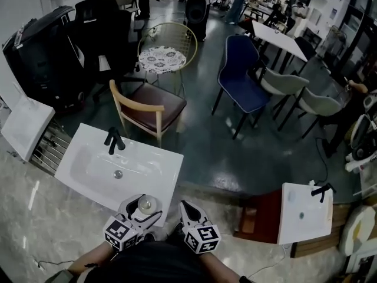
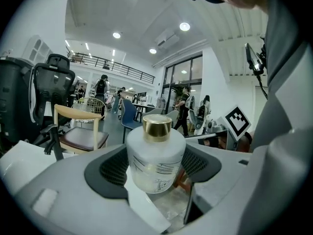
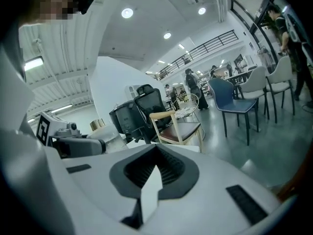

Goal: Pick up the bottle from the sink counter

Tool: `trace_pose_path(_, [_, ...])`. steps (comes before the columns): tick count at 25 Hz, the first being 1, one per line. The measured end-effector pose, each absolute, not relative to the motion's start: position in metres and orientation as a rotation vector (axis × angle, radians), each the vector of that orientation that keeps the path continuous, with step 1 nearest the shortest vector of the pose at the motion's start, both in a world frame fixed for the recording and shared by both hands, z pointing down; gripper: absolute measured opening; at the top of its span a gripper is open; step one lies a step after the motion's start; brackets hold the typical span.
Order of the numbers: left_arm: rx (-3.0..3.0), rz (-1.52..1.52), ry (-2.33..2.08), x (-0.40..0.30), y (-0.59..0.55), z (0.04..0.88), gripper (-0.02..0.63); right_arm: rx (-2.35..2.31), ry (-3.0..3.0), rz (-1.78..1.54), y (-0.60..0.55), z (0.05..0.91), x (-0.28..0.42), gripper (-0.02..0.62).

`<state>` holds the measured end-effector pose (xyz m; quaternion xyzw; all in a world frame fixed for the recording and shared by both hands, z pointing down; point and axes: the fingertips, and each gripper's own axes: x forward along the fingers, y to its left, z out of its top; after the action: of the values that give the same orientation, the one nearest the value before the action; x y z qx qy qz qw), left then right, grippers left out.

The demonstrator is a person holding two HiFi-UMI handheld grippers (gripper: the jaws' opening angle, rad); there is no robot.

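Observation:
A frosted white bottle point(image 2: 155, 160) with a gold cap point(image 2: 156, 126) stands upright between the two jaws of my left gripper point(image 2: 154, 166), which is shut on its body. In the head view the bottle point(image 1: 145, 204) and left gripper point(image 1: 142, 210) are at the near edge of the white sink counter point(image 1: 88, 158). Counter edge and marble floor show beneath the bottle. My right gripper point(image 1: 188, 208) is just right of it, past the counter's corner. Its jaws point(image 3: 155, 166) are shut with nothing between them. The gold cap point(image 3: 97, 124) shows at the left of the right gripper view.
A black faucet point(image 1: 113, 139) stands at the basin's far rim. Beyond the counter are a wooden chair point(image 1: 147, 108), a wire chair point(image 1: 166, 52), a blue chair point(image 1: 241, 75) and black office chairs point(image 1: 100, 22). A second small sink point(image 1: 303, 212) lies on the floor at the right.

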<state>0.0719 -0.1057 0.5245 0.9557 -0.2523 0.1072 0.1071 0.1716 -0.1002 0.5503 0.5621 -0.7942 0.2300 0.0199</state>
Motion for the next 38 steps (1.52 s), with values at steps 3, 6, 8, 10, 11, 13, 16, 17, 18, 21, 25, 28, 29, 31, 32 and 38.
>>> trace_pose_path(3, [2.813,0.33,-0.729,0.079,-0.104,0.528,0.333,1.78,-2.468,0.675,-0.097,0.545,0.178,0.0])
trace_pose_path(6, [2.803,0.336,-0.731,0.08,-0.103,0.53,0.333,1.807,-2.491,0.629,-0.096,0.537,0.183,0.0])
trace_pose_path(8, [2.805,0.344,-0.742,0.08,-0.104,0.529,0.333,1.817,-2.5,0.609,-0.098,0.533,0.185,0.0])
trace_pose_path(10, [2.814,0.357,-0.76,0.079,-0.106,0.529,0.333,1.816,-2.504,0.596,-0.099,0.532,0.186,-0.001])
trace_pose_path(11, [2.818,0.364,-0.769,0.078,-0.106,0.53,0.333,1.812,-2.506,0.593,-0.1,0.532,0.186,0.0])
trace_pose_path(13, [2.825,0.377,-0.781,0.077,-0.107,0.532,0.333,1.803,-2.512,0.594,-0.101,0.533,0.185,0.0])
trace_pose_path(16, [2.816,0.382,-0.787,0.074,-0.108,0.535,0.333,1.789,-2.516,0.606,-0.103,0.536,0.182,0.0])
trace_pose_path(17, [2.813,0.383,-0.788,0.074,-0.108,0.535,0.333,1.784,-2.517,0.612,-0.103,0.536,0.181,0.0])
trace_pose_path(18, [2.809,0.384,-0.79,0.073,-0.108,0.536,0.333,1.778,-2.518,0.618,-0.103,0.537,0.18,0.0])
trace_pose_path(21, [2.805,0.385,-0.794,0.074,-0.109,0.536,0.333,1.762,-2.524,0.623,-0.104,0.537,0.179,0.0])
trace_pose_path(25, [2.804,0.386,-0.8,0.074,-0.112,0.537,0.333,1.746,-2.542,0.619,-0.108,0.538,0.176,0.0])
trace_pose_path(28, [2.802,0.39,-0.805,0.072,-0.114,0.54,0.333,1.739,-2.547,0.623,-0.109,0.539,0.175,0.0])
trace_pose_path(29, [2.801,0.391,-0.807,0.072,-0.114,0.54,0.333,1.736,-2.547,0.624,-0.109,0.54,0.175,-0.001])
trace_pose_path(31, [2.803,0.395,-0.81,0.071,-0.113,0.54,0.333,1.732,-2.548,0.626,-0.109,0.54,0.174,0.0])
trace_pose_path(32, [2.804,0.397,-0.81,0.072,-0.113,0.539,0.333,1.73,-2.549,0.627,-0.109,0.539,0.174,-0.001])
trace_pose_path(38, [2.796,0.397,-0.814,0.071,-0.113,0.541,0.333,1.728,-2.542,0.645,-0.108,0.542,0.174,0.0])
